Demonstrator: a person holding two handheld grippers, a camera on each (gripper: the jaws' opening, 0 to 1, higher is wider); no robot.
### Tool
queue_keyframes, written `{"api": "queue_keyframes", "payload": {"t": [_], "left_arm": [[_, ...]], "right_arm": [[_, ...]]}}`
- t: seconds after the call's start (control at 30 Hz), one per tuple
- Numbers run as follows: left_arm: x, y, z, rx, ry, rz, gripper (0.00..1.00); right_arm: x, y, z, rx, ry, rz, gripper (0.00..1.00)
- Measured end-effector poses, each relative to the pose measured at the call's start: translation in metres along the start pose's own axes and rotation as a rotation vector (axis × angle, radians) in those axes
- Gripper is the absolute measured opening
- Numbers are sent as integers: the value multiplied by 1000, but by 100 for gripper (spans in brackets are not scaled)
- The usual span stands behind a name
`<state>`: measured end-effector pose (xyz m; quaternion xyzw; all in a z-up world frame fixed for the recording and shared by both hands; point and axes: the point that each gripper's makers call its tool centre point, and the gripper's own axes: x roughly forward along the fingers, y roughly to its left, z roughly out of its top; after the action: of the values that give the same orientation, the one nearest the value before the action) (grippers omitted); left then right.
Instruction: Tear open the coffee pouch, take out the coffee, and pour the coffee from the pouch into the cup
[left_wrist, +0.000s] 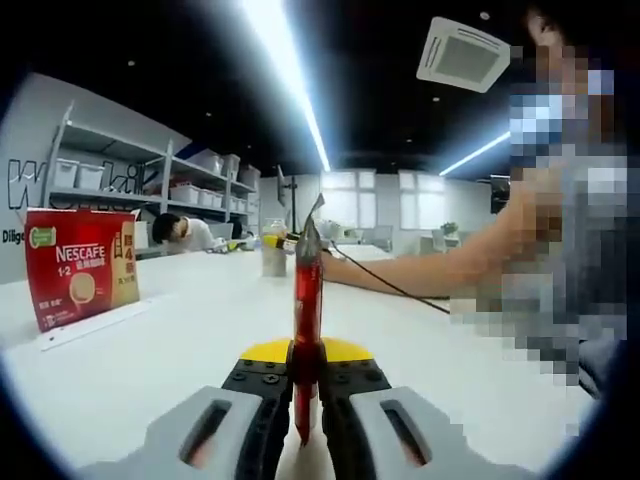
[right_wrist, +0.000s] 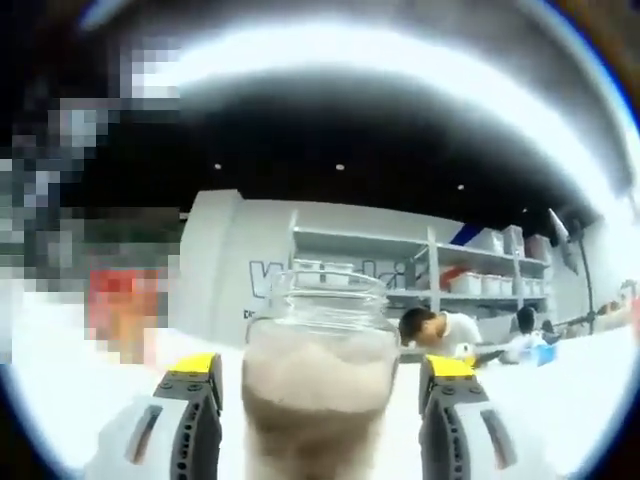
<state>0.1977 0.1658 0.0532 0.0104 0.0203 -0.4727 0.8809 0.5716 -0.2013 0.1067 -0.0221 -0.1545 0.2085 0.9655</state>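
Clamped upright in the left gripper, a red coffee stick; the right gripper brackets a glass jar, contact unclear.

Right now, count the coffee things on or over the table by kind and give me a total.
Red coffee box: 1
Red coffee stick pouch, clamped upright in the left gripper: 1
Clear cup, between the right gripper's open jaws: 1
Total: 3
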Motion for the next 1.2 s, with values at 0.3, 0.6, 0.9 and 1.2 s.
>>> {"api": "queue_keyframes", "payload": {"t": [0.3,0.6,0.9,1.2], "left_arm": [[1,0,-1,5,3,-2,12],[1,0,-2,4,7,-2,12],[2,1,-3,-2,7,-5,12],[1,1,-3,9,8,-7,12]], "right_arm": [[-3,4,1,-3,1,15,62],[0,1,-2,19,10,38,64],[1,1,-7,44,29,73,62],[-12,8,-3,57,56,72,60]]}}
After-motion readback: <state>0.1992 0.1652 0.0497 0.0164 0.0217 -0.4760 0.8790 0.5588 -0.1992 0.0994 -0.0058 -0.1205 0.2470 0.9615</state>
